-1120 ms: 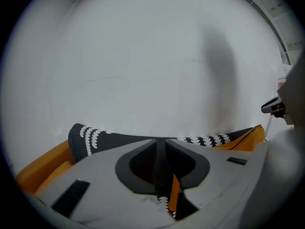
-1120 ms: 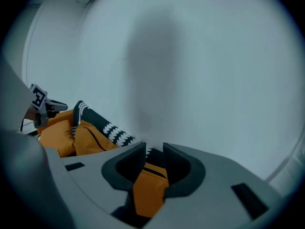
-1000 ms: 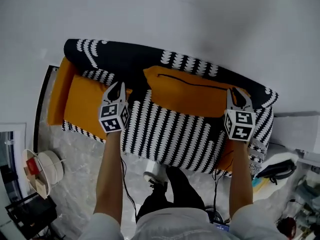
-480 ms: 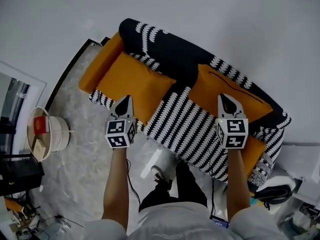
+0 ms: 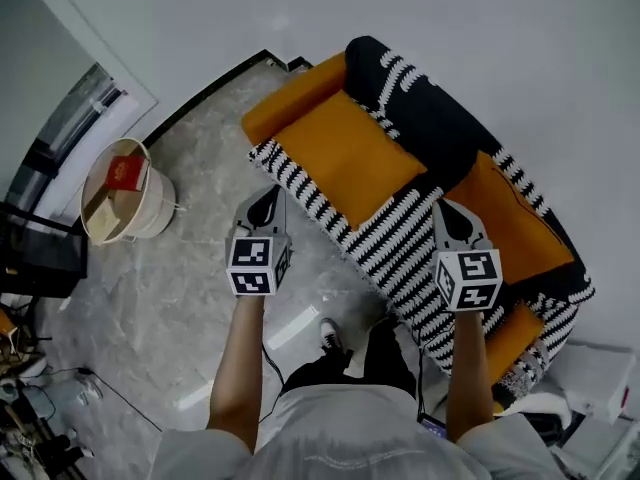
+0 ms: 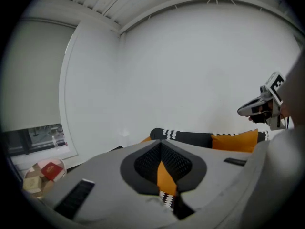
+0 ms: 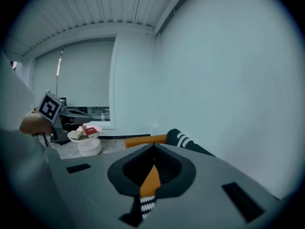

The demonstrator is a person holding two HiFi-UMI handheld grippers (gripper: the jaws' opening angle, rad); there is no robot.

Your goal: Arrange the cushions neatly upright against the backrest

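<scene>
The black-and-white patterned sofa (image 5: 400,238) runs diagonally across the head view. One orange cushion (image 5: 345,153) leans on the black backrest (image 5: 430,118) at the left. A second orange cushion (image 5: 515,223) leans on it further right and also shows in the left gripper view (image 6: 236,141). My left gripper (image 5: 268,194) hangs over the floor, just off the seat's front edge. Over that edge hovers my right gripper (image 5: 447,209). Both have just been closing, nothing lies between their jaws, and both are shut (image 6: 161,147) (image 7: 153,149).
A white round basket (image 5: 120,193) with a red box and cartons stands on the marble floor at the left. Dark furniture (image 5: 40,253) and cables lie beyond it. An orange bolster (image 5: 295,96) caps the sofa's left end. The person's shoe (image 5: 330,336) is near the sofa front.
Both grippers have drawn back from the cushions and the sofa, the left one out over the floor. The head view has swung left, so the sofa now sits to the right.
</scene>
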